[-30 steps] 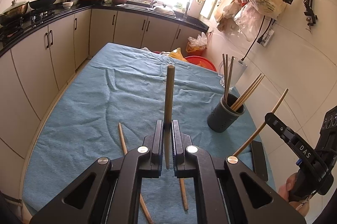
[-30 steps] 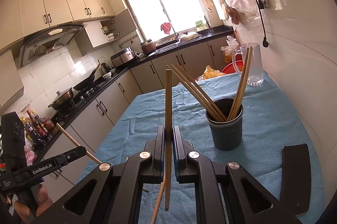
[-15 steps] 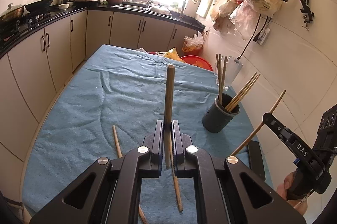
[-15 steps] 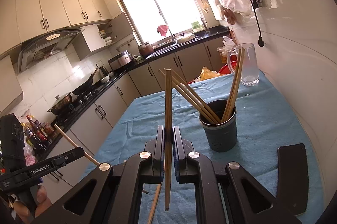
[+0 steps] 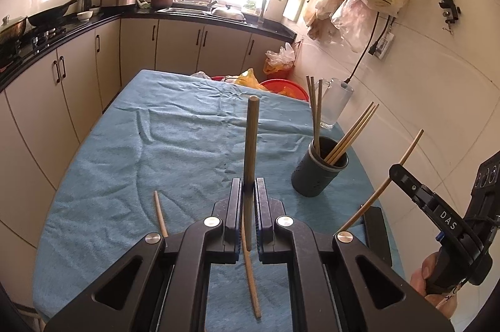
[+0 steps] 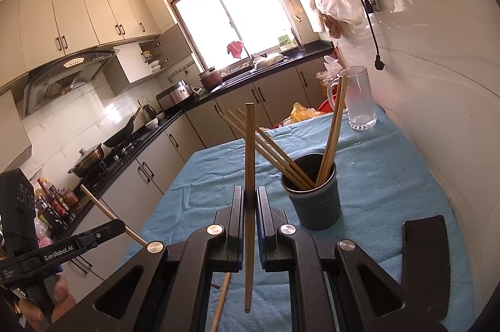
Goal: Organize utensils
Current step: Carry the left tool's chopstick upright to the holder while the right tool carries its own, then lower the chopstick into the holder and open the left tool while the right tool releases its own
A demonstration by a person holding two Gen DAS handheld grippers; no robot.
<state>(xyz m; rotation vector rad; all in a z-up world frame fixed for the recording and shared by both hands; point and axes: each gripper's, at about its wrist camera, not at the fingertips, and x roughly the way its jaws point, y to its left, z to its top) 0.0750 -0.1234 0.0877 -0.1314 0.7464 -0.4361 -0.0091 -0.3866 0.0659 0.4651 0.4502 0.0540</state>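
Note:
My left gripper [image 5: 248, 186] is shut on a wooden chopstick [image 5: 251, 141] held upright above the blue tablecloth [image 5: 175, 144]. My right gripper [image 6: 249, 194] is shut on another chopstick [image 6: 249, 151], also upright, just left of the dark grey utensil holder [image 6: 312, 200]. The holder [image 5: 318, 172] holds several chopsticks leaning both ways. Two loose chopsticks [image 5: 161, 215] [image 5: 250, 275] lie on the cloth near me. The right gripper shows in the left wrist view [image 5: 397, 172], the left gripper in the right wrist view [image 6: 120, 225].
A glass mug [image 6: 359, 101] stands by the wall behind the holder. A flat black object [image 6: 428, 257] lies at the table's right near edge. Red basin and bags [image 5: 281, 85] sit beyond the far edge. Kitchen counters run along the left.
Both grippers have drawn back and risen a little with their chopsticks; the holder sits slightly further off in the left wrist view. Both grips are unchanged.

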